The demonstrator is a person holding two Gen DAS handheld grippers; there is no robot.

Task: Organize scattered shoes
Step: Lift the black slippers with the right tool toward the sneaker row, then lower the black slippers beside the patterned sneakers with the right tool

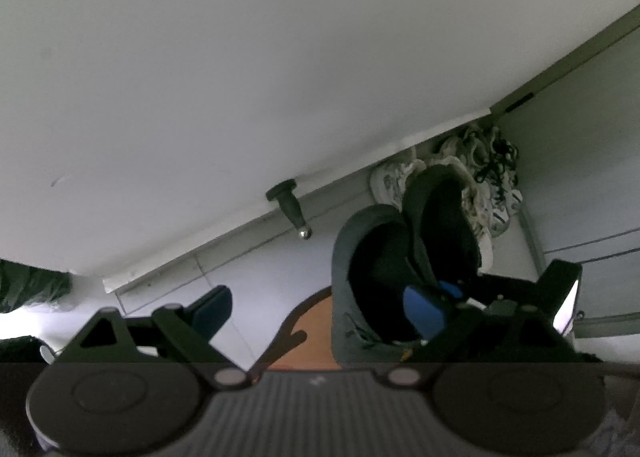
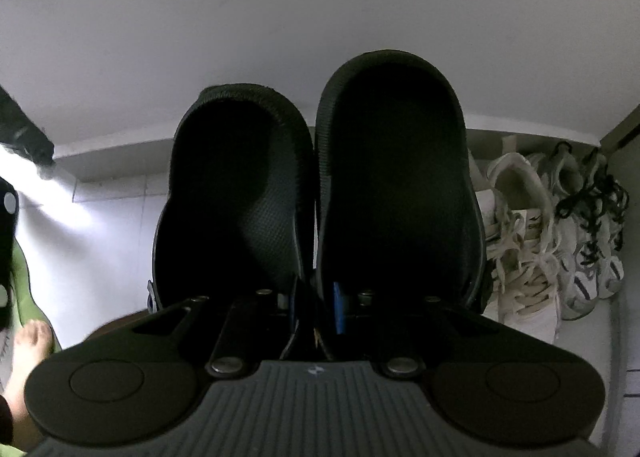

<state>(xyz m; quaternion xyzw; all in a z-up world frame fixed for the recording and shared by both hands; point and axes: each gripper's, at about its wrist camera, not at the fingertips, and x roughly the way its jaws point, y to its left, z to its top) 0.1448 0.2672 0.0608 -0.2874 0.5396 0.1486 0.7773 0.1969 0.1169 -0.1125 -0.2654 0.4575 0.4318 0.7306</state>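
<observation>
Two black slippers (image 2: pixel 384 185) stand side by side, heels toward the right wrist camera. My right gripper (image 2: pixel 316 309) is shut on their two touching inner walls, one finger inside each slipper. In the left wrist view the same slippers (image 1: pixel 372 269) appear right of centre, with the right gripper's black frame (image 1: pixel 528 293) behind them. My left gripper (image 1: pixel 318 309) is open with nothing between its pads. Its right blue pad (image 1: pixel 424 309) overlaps the nearer slipper's opening; I cannot tell whether it touches. Its left pad (image 1: pixel 212 309) hangs over bare floor.
A row of white laced sneakers (image 2: pixel 528 241) lines the skirting board by the corner (image 1: pixel 480 177). A black door stopper (image 1: pixel 288 205) juts from the white wall. A person's bare foot (image 2: pixel 28 345) rests on a green sandal at far left. An orange-brown patch (image 1: pixel 316 317) lies below the slippers.
</observation>
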